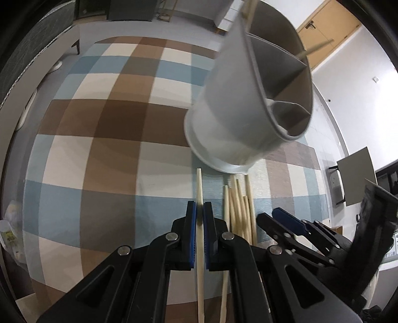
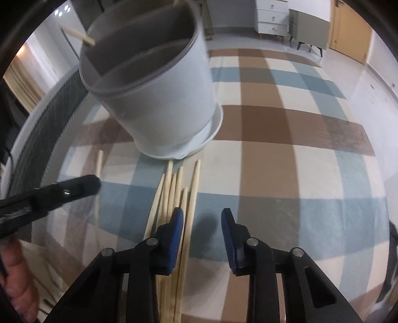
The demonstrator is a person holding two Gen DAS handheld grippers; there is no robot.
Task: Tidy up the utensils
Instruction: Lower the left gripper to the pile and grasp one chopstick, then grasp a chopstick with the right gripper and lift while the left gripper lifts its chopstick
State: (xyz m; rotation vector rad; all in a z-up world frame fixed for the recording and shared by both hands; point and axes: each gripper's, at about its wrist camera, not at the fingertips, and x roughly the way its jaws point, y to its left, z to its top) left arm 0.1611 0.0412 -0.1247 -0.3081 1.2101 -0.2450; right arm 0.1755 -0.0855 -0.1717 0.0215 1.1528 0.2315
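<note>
My left gripper (image 1: 199,213) is shut on a single pale wooden chopstick (image 1: 199,183), which runs straight out between the blue pads. In front of it stands a white divided utensil holder (image 1: 236,119) with one chopstick (image 1: 316,48) leaning inside. Several loose chopsticks (image 1: 238,206) lie bunched on the cloth below the holder. In the right wrist view my right gripper (image 2: 202,218) hovers over that bunch (image 2: 171,198) with its jaws apart. One chopstick lies just inside its left pad (image 2: 177,223), not pressed. The holder (image 2: 159,99) is ahead, the left gripper (image 2: 74,188) at the left.
A checked blue, brown and cream tablecloth (image 2: 286,149) covers the table. The table's edge curves along the left (image 2: 29,139). A person's hand (image 2: 17,285) shows at the lower left. White drawers (image 2: 272,17) and a wooden door (image 2: 348,32) stand across the room.
</note>
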